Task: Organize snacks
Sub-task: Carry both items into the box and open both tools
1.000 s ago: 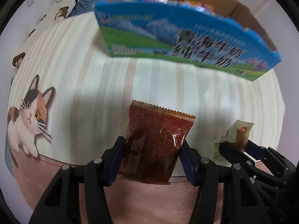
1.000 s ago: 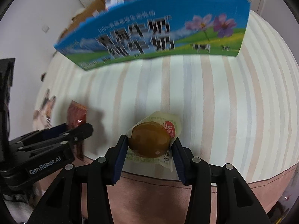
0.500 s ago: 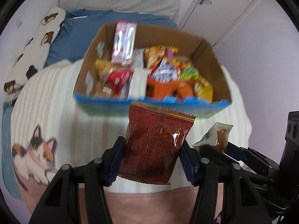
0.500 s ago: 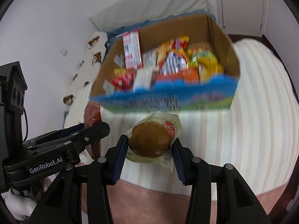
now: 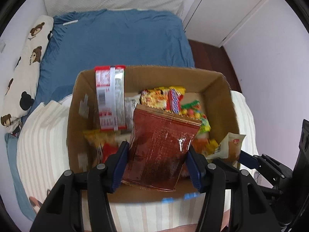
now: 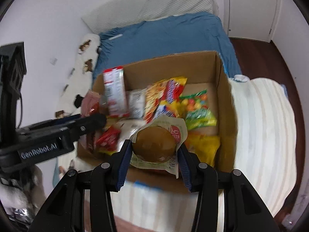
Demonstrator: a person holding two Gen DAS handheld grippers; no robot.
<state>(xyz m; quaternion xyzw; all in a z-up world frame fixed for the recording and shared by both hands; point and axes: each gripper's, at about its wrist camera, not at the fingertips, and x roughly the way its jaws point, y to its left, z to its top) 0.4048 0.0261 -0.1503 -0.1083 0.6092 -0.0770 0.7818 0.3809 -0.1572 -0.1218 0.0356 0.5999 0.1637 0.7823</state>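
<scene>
- Left gripper [image 5: 158, 159] clamps a glossy reddish-brown snack packet [image 5: 162, 148] with a serrated top, above the open cardboard box [image 5: 75, 119].
- Right gripper [image 6: 153, 159] pinches a pale wrapper showing a round brown bun [image 6: 154, 147], over the box's colourful snack packs [image 6: 199, 106].

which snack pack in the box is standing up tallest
The red and silver pack leaning against the left wall of the cardboard box. Its top pokes above the rim, while the other packs lie low inside.
</scene>
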